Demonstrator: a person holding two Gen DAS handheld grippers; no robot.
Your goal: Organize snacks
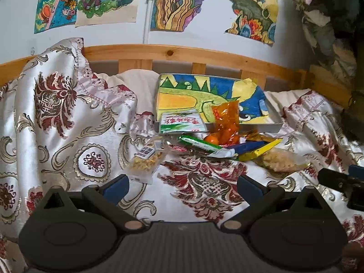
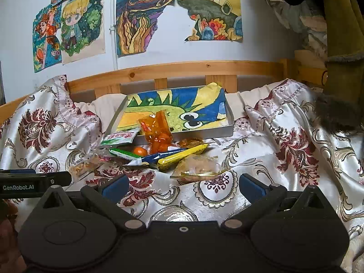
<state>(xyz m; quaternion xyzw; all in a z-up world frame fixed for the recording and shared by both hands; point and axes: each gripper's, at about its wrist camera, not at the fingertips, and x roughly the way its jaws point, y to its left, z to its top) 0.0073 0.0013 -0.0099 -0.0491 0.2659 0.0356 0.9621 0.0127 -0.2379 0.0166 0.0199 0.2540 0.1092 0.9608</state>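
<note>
A pile of snacks lies on a patterned bedspread before a grey tray (image 1: 264, 126) (image 2: 204, 130) lined with a dinosaur drawing. An orange translucent bag (image 1: 226, 119) (image 2: 158, 128) and a white-green packet (image 1: 180, 122) (image 2: 119, 136) lean on the tray's front rim. A green bar (image 1: 198, 143), a small orange fruit (image 2: 140, 151), a blue packet (image 2: 157, 157), a yellow packet (image 2: 182, 157) and two clear bags (image 1: 146, 159) (image 2: 196, 167) lie in front. My left gripper (image 1: 183, 186) and right gripper (image 2: 183, 185) both hover open and hold nothing, short of the pile.
A wooden bed rail (image 1: 182, 55) (image 2: 182, 68) runs behind the tray, under drawings on the wall. The bedspread (image 1: 56, 113) bunches up high at the left. Dark hanging fabric (image 2: 341, 68) crowds the right. Each gripper shows at the other view's edge.
</note>
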